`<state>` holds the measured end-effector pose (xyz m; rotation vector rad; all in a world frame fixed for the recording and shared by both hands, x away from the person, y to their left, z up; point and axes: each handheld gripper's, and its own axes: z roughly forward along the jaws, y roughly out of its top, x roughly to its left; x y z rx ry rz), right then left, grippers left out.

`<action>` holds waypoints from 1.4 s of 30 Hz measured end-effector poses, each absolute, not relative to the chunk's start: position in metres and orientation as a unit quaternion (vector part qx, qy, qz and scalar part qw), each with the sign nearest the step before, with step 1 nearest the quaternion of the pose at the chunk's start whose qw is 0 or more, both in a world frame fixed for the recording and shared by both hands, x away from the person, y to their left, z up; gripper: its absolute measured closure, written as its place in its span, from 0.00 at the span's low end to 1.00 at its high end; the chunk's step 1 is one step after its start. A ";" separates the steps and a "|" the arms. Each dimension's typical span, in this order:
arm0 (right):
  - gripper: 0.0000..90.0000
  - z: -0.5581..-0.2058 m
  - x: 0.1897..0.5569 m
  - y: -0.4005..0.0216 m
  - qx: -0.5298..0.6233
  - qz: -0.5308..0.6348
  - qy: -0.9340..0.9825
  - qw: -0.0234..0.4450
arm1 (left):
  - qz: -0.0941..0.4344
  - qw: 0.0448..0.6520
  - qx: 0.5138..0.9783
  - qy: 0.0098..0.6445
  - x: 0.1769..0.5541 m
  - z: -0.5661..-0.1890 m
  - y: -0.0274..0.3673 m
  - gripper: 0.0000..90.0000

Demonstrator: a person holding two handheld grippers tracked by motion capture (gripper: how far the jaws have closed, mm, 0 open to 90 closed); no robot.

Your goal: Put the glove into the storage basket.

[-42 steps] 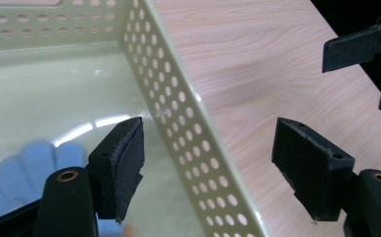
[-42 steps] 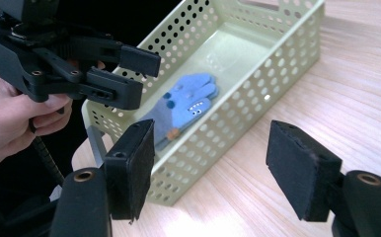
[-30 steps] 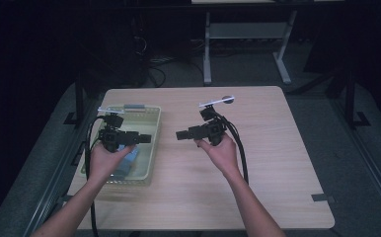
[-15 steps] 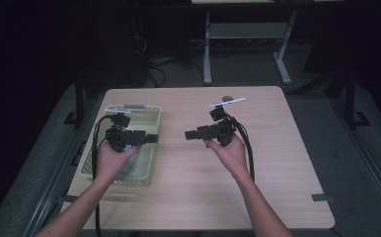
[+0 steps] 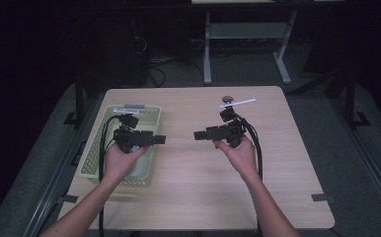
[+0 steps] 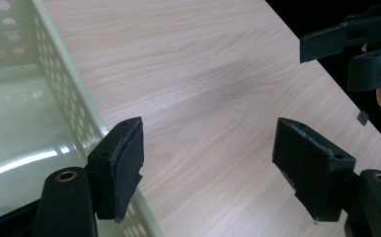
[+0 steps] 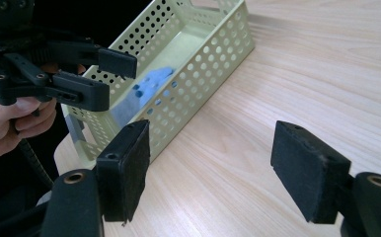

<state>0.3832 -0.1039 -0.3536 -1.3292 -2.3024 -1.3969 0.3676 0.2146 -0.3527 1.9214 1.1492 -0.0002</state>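
High view: the pale green basket (image 5: pixel 151 121) lies lengthwise away from the person, no readable writing on it. Left gripper (image 5: pixel 160 139) and right gripper (image 5: pixel 199 135) face each other, jaws spread, empty.

Both forearms are reaching in from six o'clock. The left gripper (image 5: pixel 160 139) is pointing toward three o'clock, the right gripper (image 5: pixel 199 134) toward nine; both are holding their jaws wide apart.

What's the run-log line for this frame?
left claw: open, empty | right claw: open, empty | basket: table left, blue thing inside
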 end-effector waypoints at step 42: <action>0.33 -0.370 0.370 -0.165 -0.468 -0.459 -0.753 0.059 | -0.039 0.460 0.780 0.423 0.365 -0.361 0.163 0.29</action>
